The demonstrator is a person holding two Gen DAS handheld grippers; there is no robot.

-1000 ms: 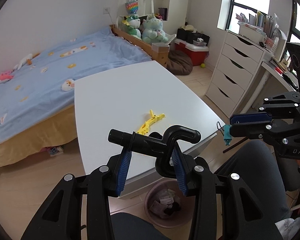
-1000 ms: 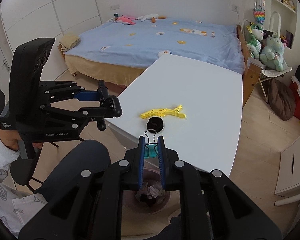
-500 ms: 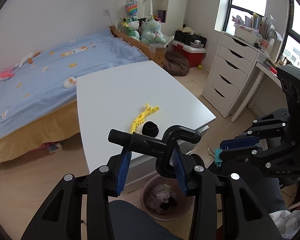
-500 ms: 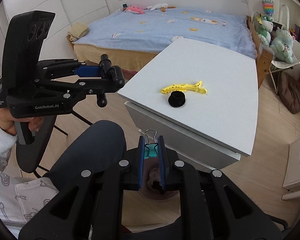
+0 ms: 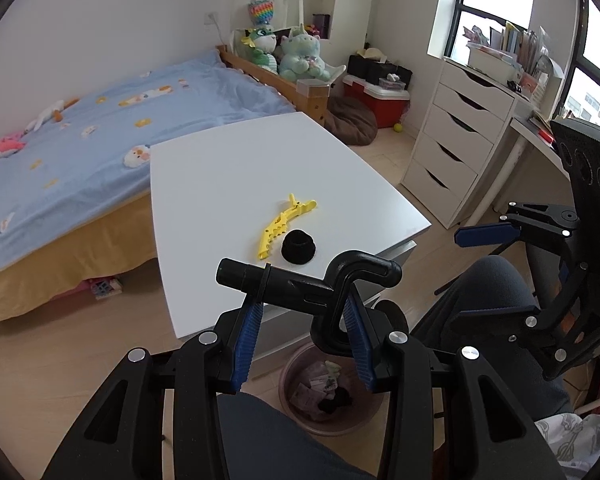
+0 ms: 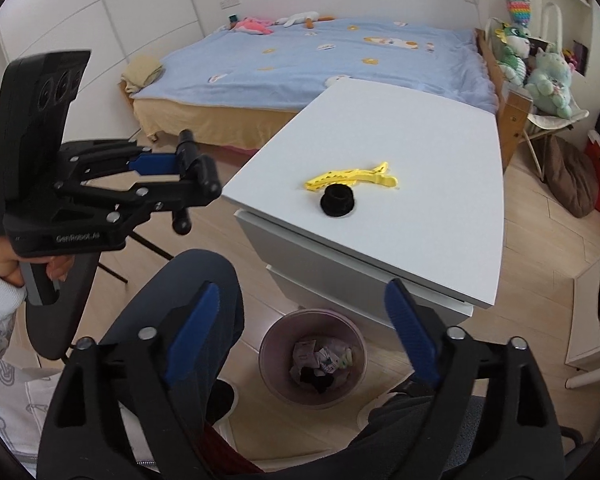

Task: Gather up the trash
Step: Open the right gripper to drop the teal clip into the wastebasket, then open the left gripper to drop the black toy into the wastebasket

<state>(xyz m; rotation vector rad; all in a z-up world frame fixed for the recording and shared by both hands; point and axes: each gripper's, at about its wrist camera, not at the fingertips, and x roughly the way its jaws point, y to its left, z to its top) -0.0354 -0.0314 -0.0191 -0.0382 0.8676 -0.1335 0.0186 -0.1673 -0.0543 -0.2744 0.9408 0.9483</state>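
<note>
Risk, judged: the black hook [image 5: 308, 280] in the left gripper [image 5: 300, 338] may miss the bin [image 6: 274, 330]. The bin stands on the floor under the table [image 6: 420, 152] edge, and the hook hangs short of it, over the person's knee. The yellow clip [image 6: 354, 178] and black cap [image 6: 337, 201] lie on the table, touching.

Pose: both grippers point steeply down. The left jaws clamp the hook. The right gripper [image 6: 300, 338] is above the bin; its jaws have just been opening and stand wide, with nothing between them.
</note>
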